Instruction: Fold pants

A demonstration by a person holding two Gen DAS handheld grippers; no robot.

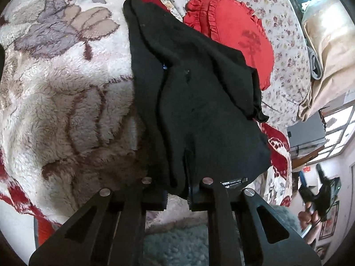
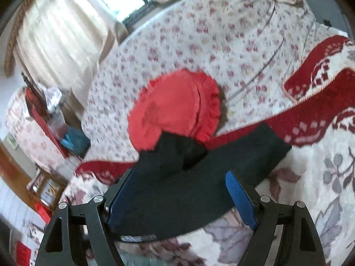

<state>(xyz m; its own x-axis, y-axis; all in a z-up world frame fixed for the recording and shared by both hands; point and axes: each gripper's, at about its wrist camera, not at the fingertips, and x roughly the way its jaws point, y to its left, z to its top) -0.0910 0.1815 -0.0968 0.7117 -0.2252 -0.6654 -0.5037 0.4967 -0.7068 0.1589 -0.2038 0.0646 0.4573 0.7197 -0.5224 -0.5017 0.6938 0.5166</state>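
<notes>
- Clamping down on bunched black cloth: left tool (image 1: 177, 190), jaws nearly together, a fold of the pants (image 1: 199, 102) pinched between them.
- Lying across the fleecy blanket (image 1: 66, 102) on the bed: black pants, matte and soft, draped in thick rumpled folds, one gathered cuff reaching toward the red cushion (image 1: 239, 28).
- Standing wide apart with blue pads (image 2: 241, 199): right tool (image 2: 177, 201), released, black cloth lying between the pads but not squeezed.
- Showing only in the left view: a hand (image 1: 310, 219) at the right edge.
- Showing only in the right view: pale curtain (image 2: 62, 35), motion blur throughout.
- Sitting round and frilled on the small-flowered sheet (image 2: 199, 35): the cushion; blanket plush, cream with red border and grey leaves.
</notes>
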